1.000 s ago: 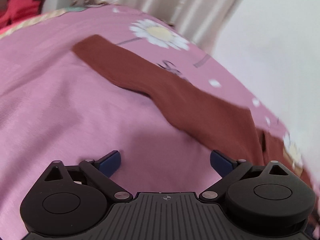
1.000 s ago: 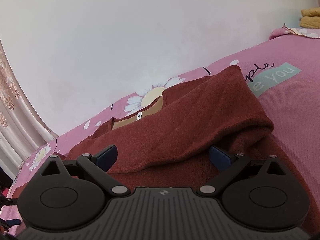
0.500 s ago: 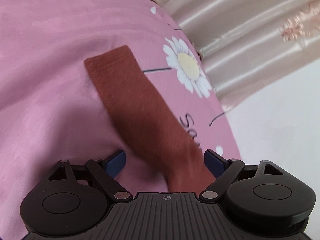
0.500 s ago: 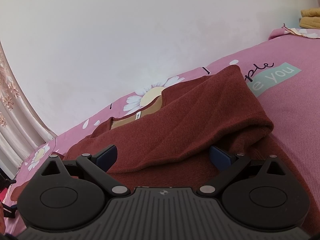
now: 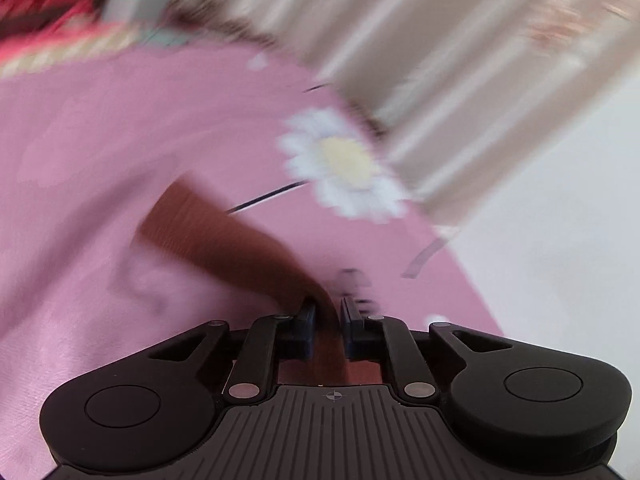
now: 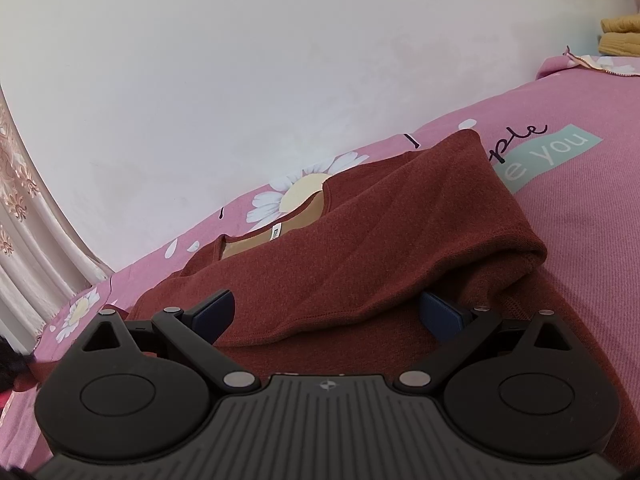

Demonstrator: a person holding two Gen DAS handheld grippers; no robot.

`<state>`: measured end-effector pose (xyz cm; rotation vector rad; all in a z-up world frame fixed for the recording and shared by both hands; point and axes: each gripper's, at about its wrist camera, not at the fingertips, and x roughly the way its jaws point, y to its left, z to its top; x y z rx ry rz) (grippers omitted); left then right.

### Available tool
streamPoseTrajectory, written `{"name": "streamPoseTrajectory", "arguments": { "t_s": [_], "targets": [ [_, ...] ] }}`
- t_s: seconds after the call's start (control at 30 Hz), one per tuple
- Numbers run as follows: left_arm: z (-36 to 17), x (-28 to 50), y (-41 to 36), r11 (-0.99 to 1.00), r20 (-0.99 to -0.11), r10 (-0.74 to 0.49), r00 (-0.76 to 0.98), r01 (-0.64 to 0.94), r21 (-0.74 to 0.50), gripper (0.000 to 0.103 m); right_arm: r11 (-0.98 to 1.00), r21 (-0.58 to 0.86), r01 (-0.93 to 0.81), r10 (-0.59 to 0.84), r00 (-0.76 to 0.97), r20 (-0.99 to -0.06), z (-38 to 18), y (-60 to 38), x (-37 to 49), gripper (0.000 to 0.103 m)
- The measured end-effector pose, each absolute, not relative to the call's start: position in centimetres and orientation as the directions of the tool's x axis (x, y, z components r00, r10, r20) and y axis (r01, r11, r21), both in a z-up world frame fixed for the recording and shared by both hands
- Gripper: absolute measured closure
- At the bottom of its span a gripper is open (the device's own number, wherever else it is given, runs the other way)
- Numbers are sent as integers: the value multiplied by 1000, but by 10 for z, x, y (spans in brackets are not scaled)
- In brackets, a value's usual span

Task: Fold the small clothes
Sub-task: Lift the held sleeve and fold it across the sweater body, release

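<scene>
Left gripper (image 5: 328,312) jaws clamping sleeve (image 5: 224,236)

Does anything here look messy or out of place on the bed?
Nothing looks spilled or damaged. The brown sweater lies half folded, one sleeve stretched sideways across the pink bedspread, pinched by the left gripper. That view is blurred.

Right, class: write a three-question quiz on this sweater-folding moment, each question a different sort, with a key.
1. True or false: the left gripper has its jaws closed on the sleeve.
2. The right gripper is: A) open above the sweater; B) shut on its collar; C) out of view.
3. Fill in: the sweater lies on a ____ bedsheet printed with daisies.

Key: 1 true; 2 A; 3 pink.
</scene>
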<state>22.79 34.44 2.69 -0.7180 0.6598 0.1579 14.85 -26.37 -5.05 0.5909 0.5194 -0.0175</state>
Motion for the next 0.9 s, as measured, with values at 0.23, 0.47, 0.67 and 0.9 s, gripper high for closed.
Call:
{"name": "streamPoseTrajectory", "arguments": {
  "t_s": [0.23, 0.47, 0.67, 0.9],
  "targets": [
    [113, 217, 196, 901, -456, -299, 838, 90, -424, 29, 828, 537, 162, 133, 873, -468, -51, -265, 148, 4],
    [123, 193, 14, 797, -491, -587, 644, 567, -209, 4, 818, 552, 161, 139, 876, -462, -52, -268, 147, 4],
    [121, 173, 13, 806, -429, -565, 705, 582, -105, 0, 813, 560, 160, 144, 877, -459, -54, -269, 147, 4],
    [66, 200, 96, 955, -486, -295, 822, 242, -170, 0, 797, 580, 167, 142, 882, -449, -53, -274, 143, 4]
  ]
}}
